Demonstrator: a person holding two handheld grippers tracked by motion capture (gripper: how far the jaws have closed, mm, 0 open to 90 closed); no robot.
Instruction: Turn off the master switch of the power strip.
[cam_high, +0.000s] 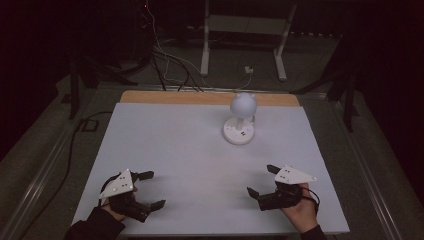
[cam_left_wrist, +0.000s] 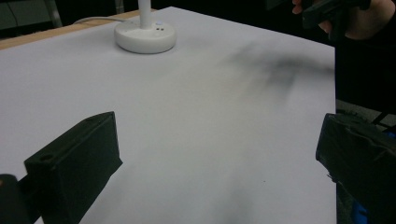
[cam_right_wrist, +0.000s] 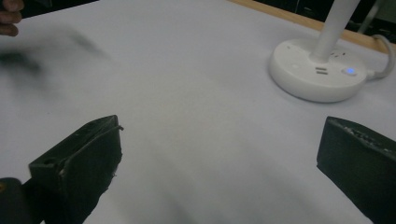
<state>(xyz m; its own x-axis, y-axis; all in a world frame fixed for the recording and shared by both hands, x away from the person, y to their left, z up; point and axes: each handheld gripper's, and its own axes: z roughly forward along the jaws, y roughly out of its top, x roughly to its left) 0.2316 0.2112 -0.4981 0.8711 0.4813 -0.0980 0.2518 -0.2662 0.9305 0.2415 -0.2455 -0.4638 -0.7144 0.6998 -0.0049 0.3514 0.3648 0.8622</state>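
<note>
A small white desk lamp (cam_high: 241, 120) stands at the back middle of the white table (cam_high: 170, 145), with a round head over a round base. Its base (cam_left_wrist: 145, 36) lies far ahead in the left gripper view. In the right gripper view the base (cam_right_wrist: 322, 70) shows a blue lit button (cam_right_wrist: 349, 71). My left gripper (cam_high: 151, 189) rests near the front left edge, open, nothing between its jaws. My right gripper (cam_high: 262, 180) is held at the front right, open and empty. Both point inward, well short of the lamp.
A wooden strip (cam_high: 165, 97) runs along the table's far edge. Behind it, cables (cam_high: 170, 60) and a white stand's legs (cam_high: 242, 45) sit on the dark floor. The other hand and gripper (cam_left_wrist: 336, 16) show at the top right of the left gripper view.
</note>
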